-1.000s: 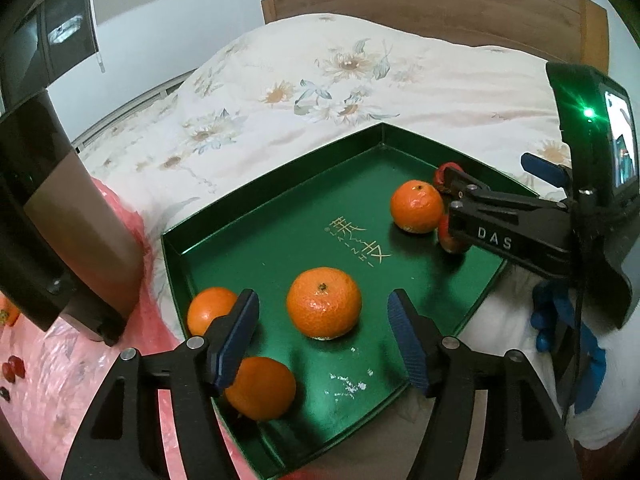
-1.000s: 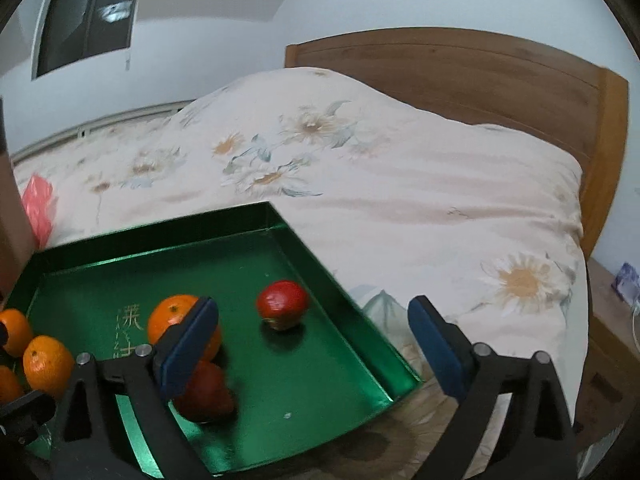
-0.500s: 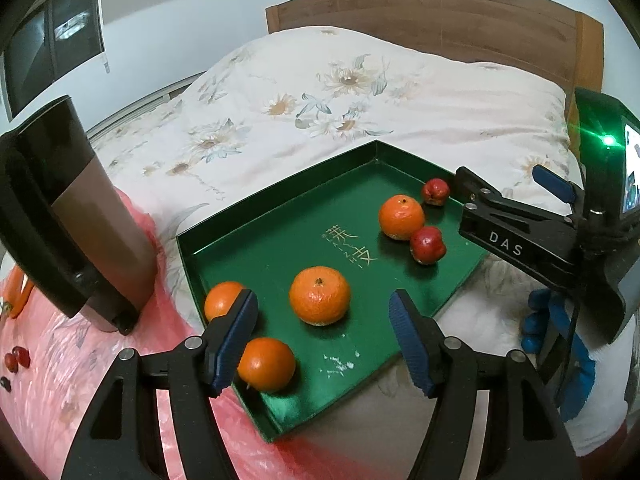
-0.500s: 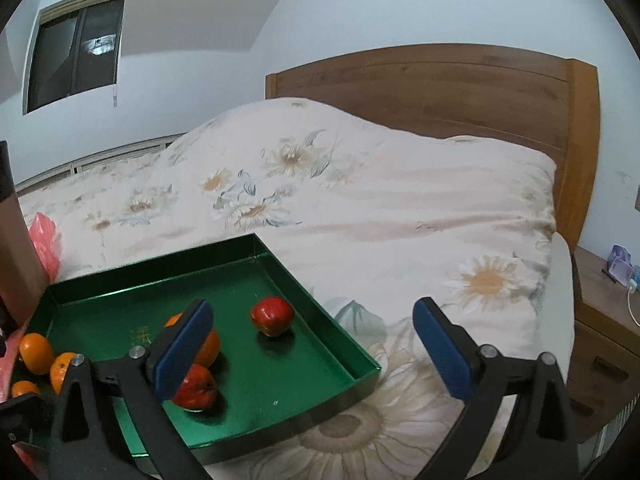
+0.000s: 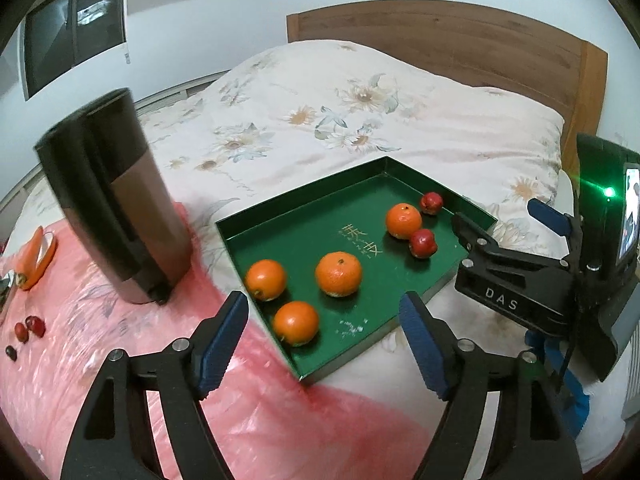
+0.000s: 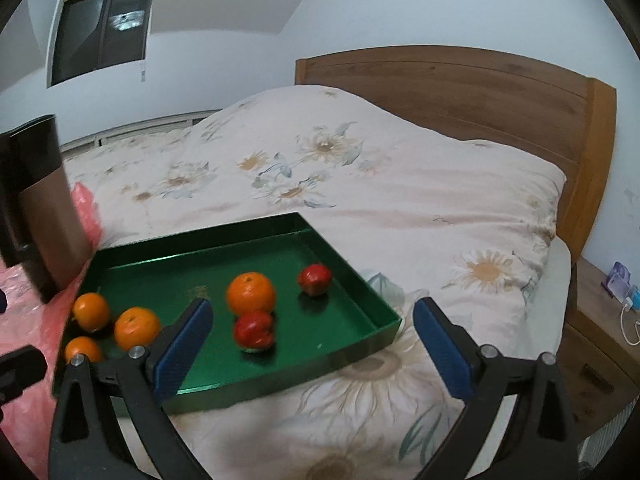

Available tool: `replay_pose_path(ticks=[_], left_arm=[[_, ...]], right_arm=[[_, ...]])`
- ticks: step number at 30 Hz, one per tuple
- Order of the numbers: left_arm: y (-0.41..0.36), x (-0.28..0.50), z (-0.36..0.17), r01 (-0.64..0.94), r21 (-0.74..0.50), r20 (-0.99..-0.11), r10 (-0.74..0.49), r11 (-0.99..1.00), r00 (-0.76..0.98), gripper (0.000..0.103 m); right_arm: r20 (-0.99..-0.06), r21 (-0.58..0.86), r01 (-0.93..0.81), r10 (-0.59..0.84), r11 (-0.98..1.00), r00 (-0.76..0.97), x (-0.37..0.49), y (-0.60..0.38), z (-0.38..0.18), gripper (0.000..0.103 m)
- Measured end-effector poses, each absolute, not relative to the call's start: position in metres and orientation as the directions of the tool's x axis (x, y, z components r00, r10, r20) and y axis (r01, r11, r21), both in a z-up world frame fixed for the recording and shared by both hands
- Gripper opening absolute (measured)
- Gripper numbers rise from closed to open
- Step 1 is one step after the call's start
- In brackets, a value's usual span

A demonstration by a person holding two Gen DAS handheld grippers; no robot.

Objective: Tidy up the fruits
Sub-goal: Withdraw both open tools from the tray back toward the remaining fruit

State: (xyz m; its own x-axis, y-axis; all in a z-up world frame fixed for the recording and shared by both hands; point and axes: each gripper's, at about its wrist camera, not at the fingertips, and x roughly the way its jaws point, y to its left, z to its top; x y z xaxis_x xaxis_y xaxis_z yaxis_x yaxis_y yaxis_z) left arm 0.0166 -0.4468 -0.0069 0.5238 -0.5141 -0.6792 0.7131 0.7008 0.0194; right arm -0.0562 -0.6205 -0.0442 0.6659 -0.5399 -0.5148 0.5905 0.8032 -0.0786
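Bedspread, green tray [image 5: 472, 210] (tool [image 5: 516, 236] marked "DAS")

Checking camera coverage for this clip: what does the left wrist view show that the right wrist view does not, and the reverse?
Only the left wrist view shows the orange peel-like scraps and small dark red fruits on the pink plastic sheet, plus the right tool, open and empty. Only the right wrist view shows the wooden bedside table with a white cable. Both share the green rectangular tray holding four oranges and two small red fruits, the tall dark cylindrical container, the floral bedspread, and the wooden headboard.
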Motion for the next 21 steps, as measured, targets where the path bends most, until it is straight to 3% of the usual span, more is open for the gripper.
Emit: replay_pose_path(ticks=[21], left_arm=[[-0.332, -0.001, 0.013, 0.602, -0.006, -0.669, -0.450, 0.799, 0.591, 0.074]], right_arm=[[-0.597, -0.108, 0.405, -0.385, 0.908, 0.704, -0.062, -0.510, -0.012, 0.103]])
